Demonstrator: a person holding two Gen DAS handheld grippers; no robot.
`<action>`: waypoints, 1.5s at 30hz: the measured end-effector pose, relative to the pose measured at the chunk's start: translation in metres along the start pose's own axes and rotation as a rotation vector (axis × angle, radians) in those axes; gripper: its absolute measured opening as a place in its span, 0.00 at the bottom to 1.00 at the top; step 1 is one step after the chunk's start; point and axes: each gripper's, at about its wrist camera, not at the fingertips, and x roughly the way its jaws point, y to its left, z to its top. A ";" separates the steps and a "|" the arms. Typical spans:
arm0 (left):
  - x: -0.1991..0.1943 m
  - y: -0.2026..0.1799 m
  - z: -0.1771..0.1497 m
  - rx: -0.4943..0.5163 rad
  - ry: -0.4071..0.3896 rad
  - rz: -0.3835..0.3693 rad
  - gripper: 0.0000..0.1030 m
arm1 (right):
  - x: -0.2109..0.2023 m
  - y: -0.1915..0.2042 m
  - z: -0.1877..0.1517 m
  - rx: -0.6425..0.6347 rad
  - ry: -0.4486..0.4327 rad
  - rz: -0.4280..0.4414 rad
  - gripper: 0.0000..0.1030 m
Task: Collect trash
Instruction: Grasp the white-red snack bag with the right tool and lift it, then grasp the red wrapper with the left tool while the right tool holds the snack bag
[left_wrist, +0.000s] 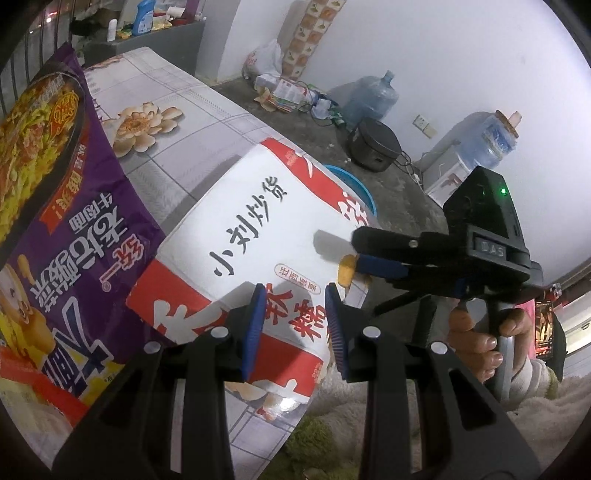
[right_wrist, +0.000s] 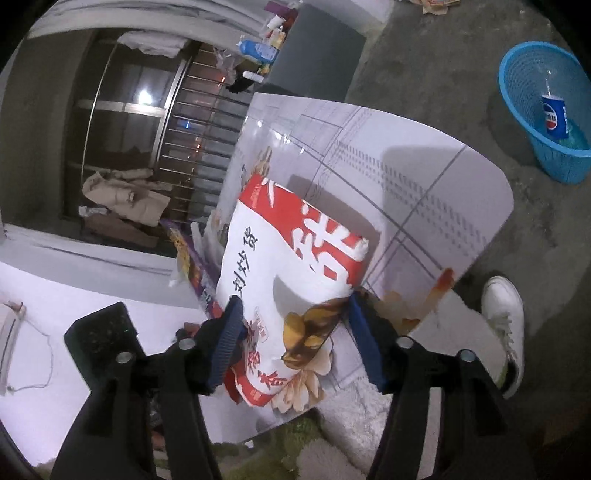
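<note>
The red-and-white snack bag (right_wrist: 295, 266) is lying near the counter (right_wrist: 424, 177) edge. Both tongs are gaping: the left tongs (left_wrist: 295, 325) and right tongs (right_wrist: 295, 339) straddling its bottom end. The purple noodle packet (left_wrist: 74, 229) is overlapping its far side, partly cut off.

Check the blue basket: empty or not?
Not empty: a Pepsi can stands upright inside the blue basket on the floor.

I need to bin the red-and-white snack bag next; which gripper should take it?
Probably right. The right gripper already straddles the snack bag's edge with open fingers, and the blue basket lies on its side.
</note>
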 end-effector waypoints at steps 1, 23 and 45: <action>-0.001 -0.001 0.000 0.003 -0.004 -0.001 0.29 | 0.001 0.001 0.000 -0.003 -0.006 -0.012 0.37; 0.030 -0.021 0.023 0.049 -0.036 0.006 0.29 | -0.006 -0.018 0.009 0.053 -0.045 0.031 0.37; -0.110 0.016 -0.049 0.044 -0.308 0.203 0.46 | -0.023 0.008 0.035 -0.031 -0.149 0.048 0.20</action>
